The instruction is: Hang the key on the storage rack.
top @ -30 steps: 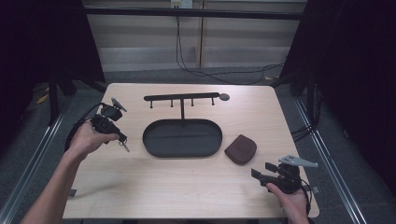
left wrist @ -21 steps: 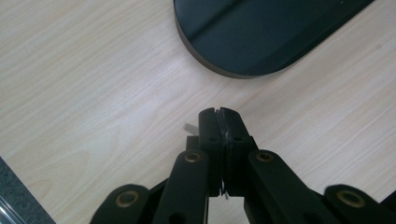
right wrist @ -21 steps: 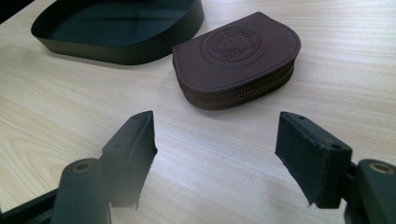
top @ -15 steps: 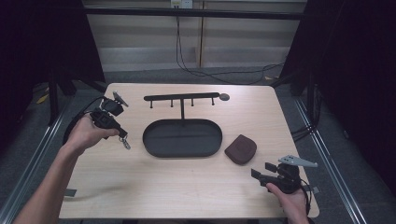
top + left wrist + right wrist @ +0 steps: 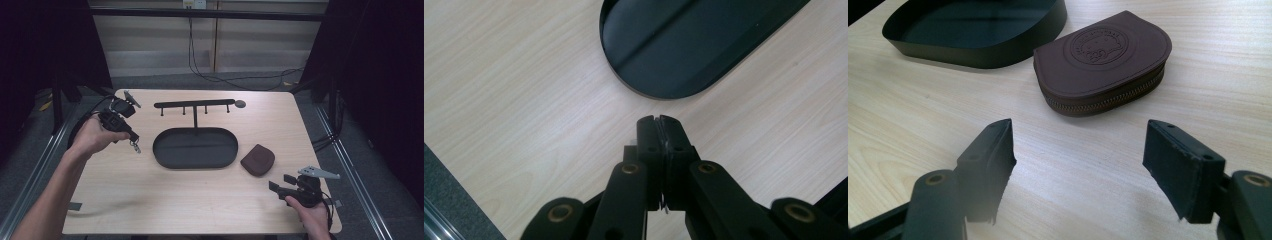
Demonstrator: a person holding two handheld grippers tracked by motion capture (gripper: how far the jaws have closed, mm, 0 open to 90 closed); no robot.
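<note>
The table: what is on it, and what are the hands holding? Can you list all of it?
table: one, light wood, under everything
tray: one, black, oval, middle of the table
hook rack: one, black bar on a post, rising at the tray's far edge
pouch: one, brown, zipped, just right of the tray
keys: one small metal bunch, dangling from the left gripper
cables: black, on the floor beyond the table
left gripper: one, black, jaws shut on the keys, held above the table left of the tray
right gripper: one, black, jaws open, near the front right corner, facing the pouch
</note>
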